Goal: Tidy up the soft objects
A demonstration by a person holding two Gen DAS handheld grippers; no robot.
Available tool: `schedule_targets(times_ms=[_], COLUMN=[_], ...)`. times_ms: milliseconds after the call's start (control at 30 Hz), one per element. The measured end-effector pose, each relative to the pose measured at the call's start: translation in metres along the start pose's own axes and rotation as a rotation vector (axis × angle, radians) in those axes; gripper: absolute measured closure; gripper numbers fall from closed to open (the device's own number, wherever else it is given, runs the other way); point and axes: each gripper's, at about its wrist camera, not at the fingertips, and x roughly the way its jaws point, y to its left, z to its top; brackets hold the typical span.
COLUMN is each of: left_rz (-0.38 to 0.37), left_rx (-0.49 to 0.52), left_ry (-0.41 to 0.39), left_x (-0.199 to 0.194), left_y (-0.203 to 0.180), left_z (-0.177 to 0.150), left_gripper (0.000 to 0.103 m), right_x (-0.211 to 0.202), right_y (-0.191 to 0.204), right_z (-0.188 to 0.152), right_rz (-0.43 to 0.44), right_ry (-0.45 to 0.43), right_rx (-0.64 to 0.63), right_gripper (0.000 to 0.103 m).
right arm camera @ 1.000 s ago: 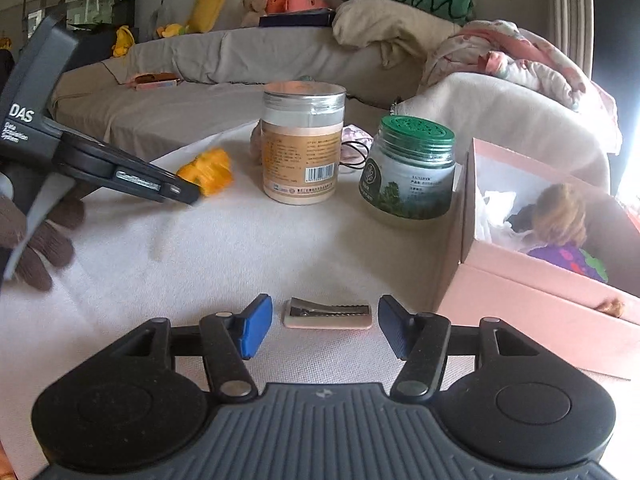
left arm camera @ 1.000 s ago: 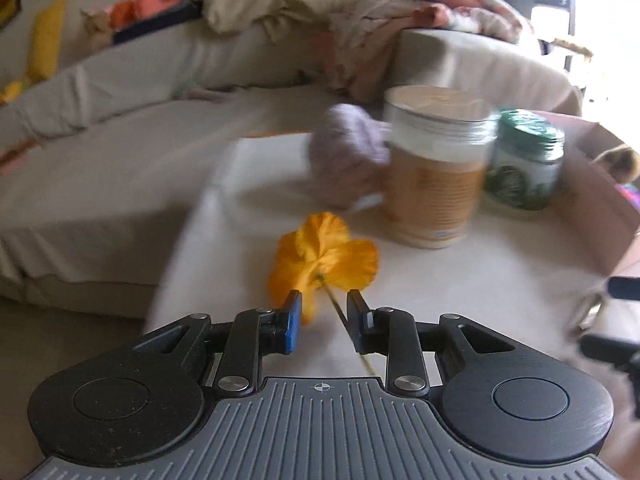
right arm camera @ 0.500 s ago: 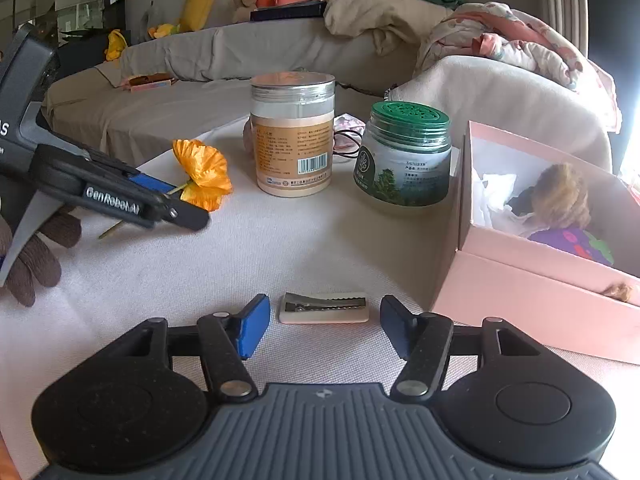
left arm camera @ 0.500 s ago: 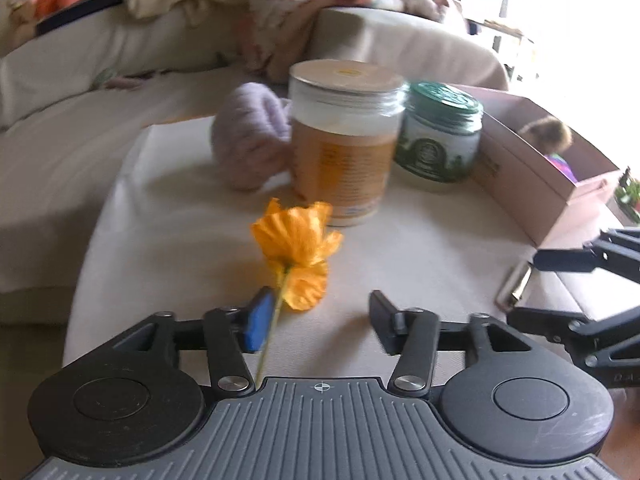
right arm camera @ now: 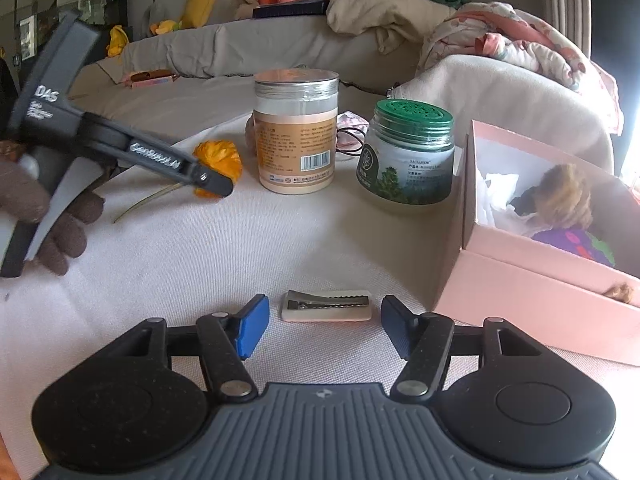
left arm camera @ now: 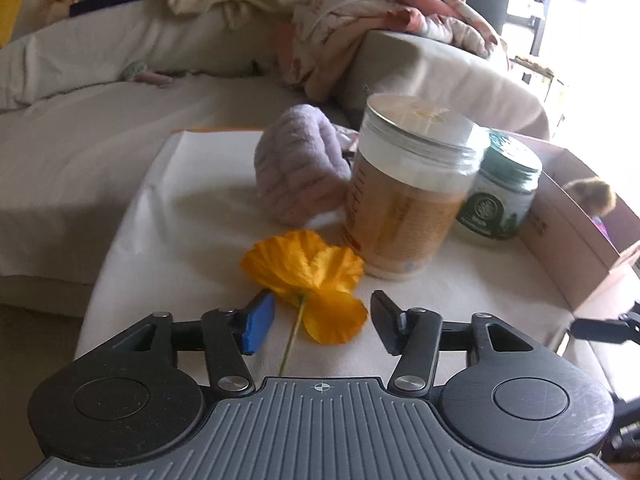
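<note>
Left gripper (left arm camera: 322,322): a second ago it pinches the flower stem. Now it has let go, and its jaws are closing a little again around nothing but air, not pressing on the stem.
Orange flower (left arm camera: 308,276): it now lies flat on the white cloth (left arm camera: 192,240), just in front of the tan jar (left arm camera: 408,200). Its stem runs back between the left jaws.
Right gripper (right arm camera: 324,326): it has not moved. Its jaws open a little more. The hair clip (right arm camera: 327,306) sits between them, not touched.
Pink box (right arm camera: 532,292): it is open on the right, with a doll inside. The flower is well apart from it.
Purple fluffy thing (left arm camera: 298,168): it waits behind the tan jar.
What this means: I think the flower is not put away yet. It only got set down in a new spot.
</note>
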Motion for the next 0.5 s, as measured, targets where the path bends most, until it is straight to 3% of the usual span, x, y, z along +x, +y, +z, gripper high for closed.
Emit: schedule_targets(times_ms=[100, 167, 267, 333, 367, 500], left_rz=[0.002, -0.003, -0.031, -0.056, -0.063, -0.086], left_rx=[0.008, 0.029, 0.039, 0.044, 0.046, 0.062], left_ry=[-0.038, -0.042, -0.04, -0.06, -0.07, -0.09], left_x=[0.005, 0.01, 0.013, 0.009, 0.005, -0.018], left_y=[0.002, 0.002, 0.002, 0.002, 0.002, -0.001], left_z=[0.004, 0.006, 0.007, 0.005, 0.004, -0.001], left_gripper=[0.064, 0.081, 0.083, 0.086, 0.086, 0.088], right_x=[0.001, 0.001, 0.001, 0.001, 0.0, -0.014], right_y=[0.002, 0.004, 0.0, -0.001, -0.001, -0.005], right_z=[0.001, 0.001, 0.001, 0.002, 0.003, 0.009], right_rz=[-0.016, -0.015, 0.009, 0.001, -0.005, 0.027], right_ry=[0.005, 0.007, 0.017, 0.016, 0.017, -0.016], right_rx=[-0.002, 0.0, 0.042, 0.049, 0.05, 0.078], right_gripper=[0.036, 0.036, 0.036, 0.046, 0.055, 0.057])
